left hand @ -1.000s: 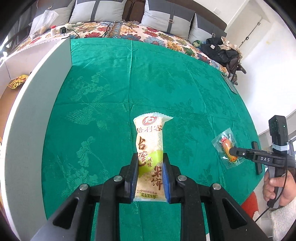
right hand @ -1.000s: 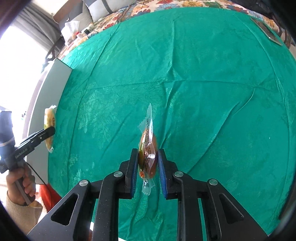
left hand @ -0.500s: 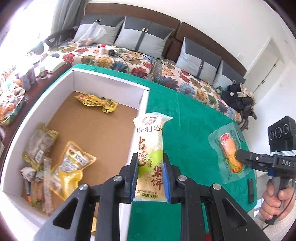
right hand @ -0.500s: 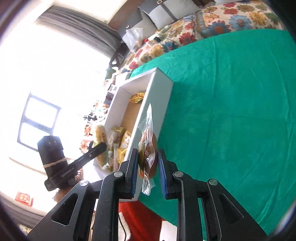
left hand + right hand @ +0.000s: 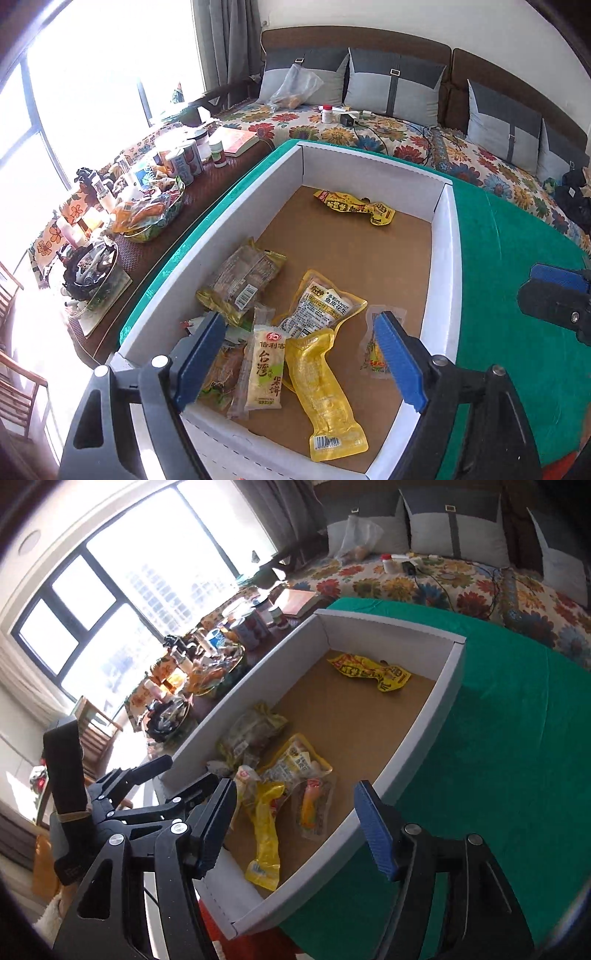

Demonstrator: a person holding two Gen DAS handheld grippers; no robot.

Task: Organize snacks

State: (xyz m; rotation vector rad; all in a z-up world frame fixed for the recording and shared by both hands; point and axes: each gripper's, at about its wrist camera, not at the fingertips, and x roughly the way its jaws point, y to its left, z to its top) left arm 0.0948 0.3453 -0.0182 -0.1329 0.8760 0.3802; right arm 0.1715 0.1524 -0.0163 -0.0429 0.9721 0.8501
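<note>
A green-clothed surface (image 5: 517, 258) carries a white box (image 5: 447, 258) at its window-side edge, with a floral sofa behind. In the left wrist view our left gripper (image 5: 303, 354) has just been opening, fingers wide and empty, the rice cracker pack (image 5: 266, 369) lying in the box's near corner among about eight packets. In the right wrist view our right gripper (image 5: 295, 823) has likewise just opened over the sausage pack (image 5: 314, 805); this drop looks done, so next we likely fetch more snacks.

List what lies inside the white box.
The white box holds a rice cracker pack, a long yellow pouch, a peanut bag, a sausage and other packets, some partly covered.
</note>
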